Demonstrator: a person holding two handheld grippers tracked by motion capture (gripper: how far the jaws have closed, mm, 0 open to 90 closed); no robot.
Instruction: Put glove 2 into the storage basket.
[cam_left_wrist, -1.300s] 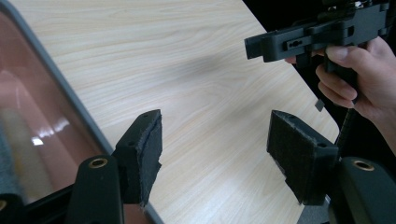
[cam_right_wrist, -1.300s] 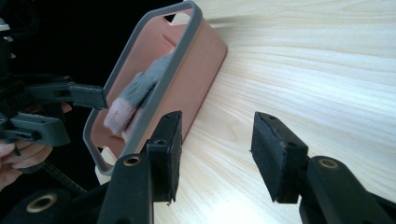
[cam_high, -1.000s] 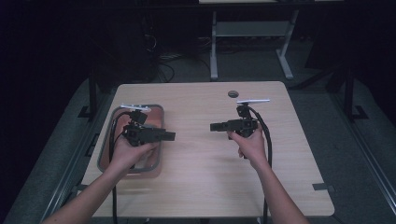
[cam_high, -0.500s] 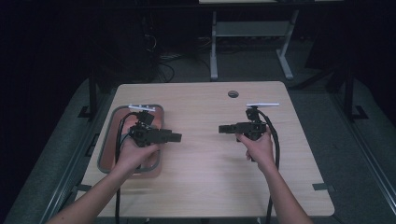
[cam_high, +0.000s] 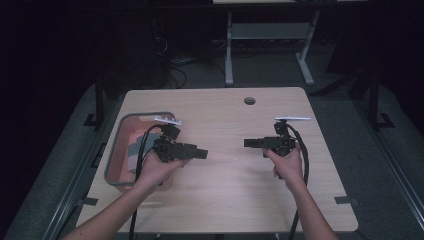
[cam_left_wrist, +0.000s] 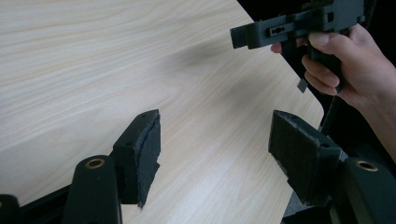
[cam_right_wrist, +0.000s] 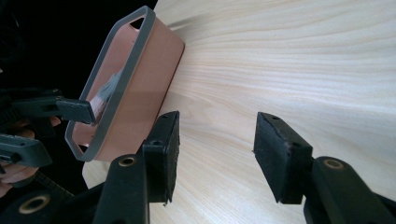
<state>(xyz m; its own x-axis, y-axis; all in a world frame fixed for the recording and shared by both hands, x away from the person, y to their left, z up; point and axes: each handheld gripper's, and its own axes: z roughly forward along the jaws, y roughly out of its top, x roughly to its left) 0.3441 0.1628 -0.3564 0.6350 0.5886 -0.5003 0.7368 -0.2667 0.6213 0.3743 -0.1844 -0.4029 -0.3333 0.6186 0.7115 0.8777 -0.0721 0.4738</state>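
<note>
The pink bin (cam_high: 120, 165) sits at the table's left edge, grey items inside. We hold the left gripper (cam_high: 201, 153) and right gripper (cam_high: 250, 143) over bare wood, jaws apart, empty. Reaching in comes next, we judge.

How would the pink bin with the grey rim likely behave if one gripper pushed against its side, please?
The pink bin would probably slide rather than tip: it sits low and wide on the smooth wooden table. Its thin walls may flex a little, though the grey rim looks stiffening. It seems light, holding little.
</note>
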